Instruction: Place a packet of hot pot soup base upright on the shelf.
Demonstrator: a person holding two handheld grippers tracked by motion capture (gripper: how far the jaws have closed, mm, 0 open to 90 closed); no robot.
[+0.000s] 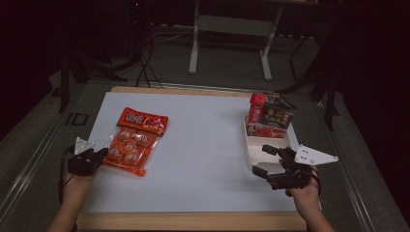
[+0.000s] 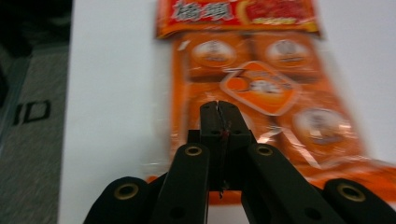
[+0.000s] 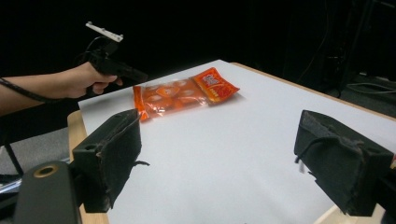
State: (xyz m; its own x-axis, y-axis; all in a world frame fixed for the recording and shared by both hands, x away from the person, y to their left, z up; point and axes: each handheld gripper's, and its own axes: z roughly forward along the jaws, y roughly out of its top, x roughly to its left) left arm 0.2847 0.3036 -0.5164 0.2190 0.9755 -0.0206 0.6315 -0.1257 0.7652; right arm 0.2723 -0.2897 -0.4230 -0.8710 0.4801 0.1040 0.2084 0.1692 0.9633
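Clearly light and floppy, the orange snack bag (image 2: pixel 261 93) suits an edge pinch; left gripper (image 2: pixel 219 112) is pressed together on its near edge, right gripper (image 3: pixel 219 158) spread.

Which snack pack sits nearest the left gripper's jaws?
The orange bag lying flat on the table's left, right at the left gripper. The other packs stand in the white tray at right.

Black grippers, grey three-cornered plates, brass-ringed screw holes, padded fingers (image 3: pixel 112 154), trailing cables.

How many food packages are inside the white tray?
3: a red carton upright at the tray's far-left end, a dark box beside it, a red pack in front. Others may be hidden.
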